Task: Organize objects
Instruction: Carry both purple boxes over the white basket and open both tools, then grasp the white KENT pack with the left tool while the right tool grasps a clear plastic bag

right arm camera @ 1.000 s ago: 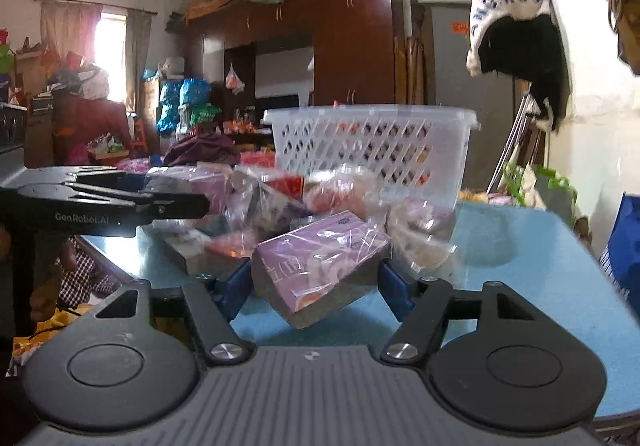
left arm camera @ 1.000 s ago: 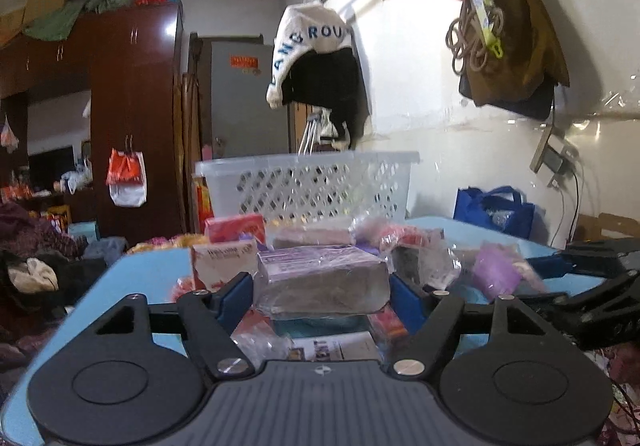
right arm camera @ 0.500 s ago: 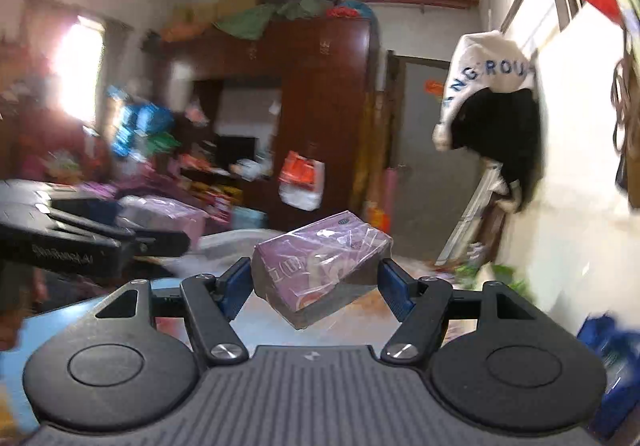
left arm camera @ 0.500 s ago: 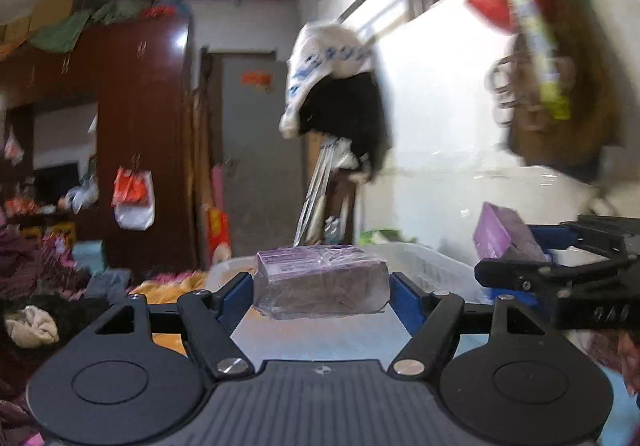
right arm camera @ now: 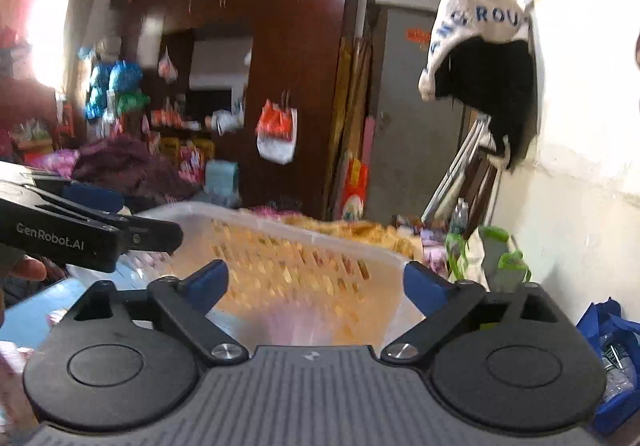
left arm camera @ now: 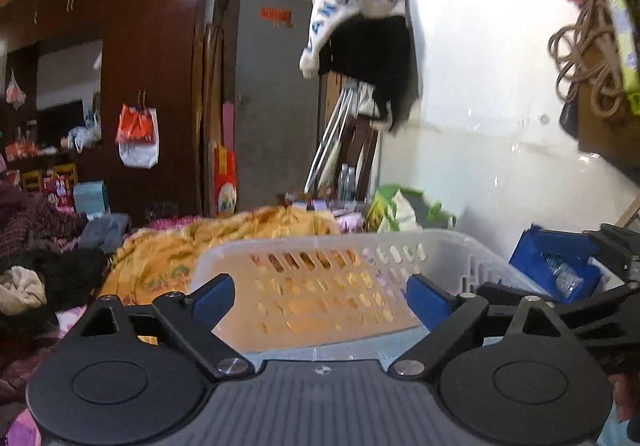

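White perforated plastic, the basket (left arm camera: 320,286) in the lower middle of both views will feel light and a little flexible, so take it by its thick rim; your left gripper (left arm camera: 320,298) and right gripper (right arm camera: 316,286) have just been opening, nothing between them.

Laundry basket (left arm camera: 320,286): white translucent plastic, rectangular, walls pierced with rows of slots, broad flat rim. Stands upright on a light blue counter (left arm camera: 352,352); far wall faces the left wrist view, a corner faces the right wrist view (right arm camera: 304,266). A blurred pink-purple item (right arm camera: 288,326) shows low inside; its kind cannot be told.
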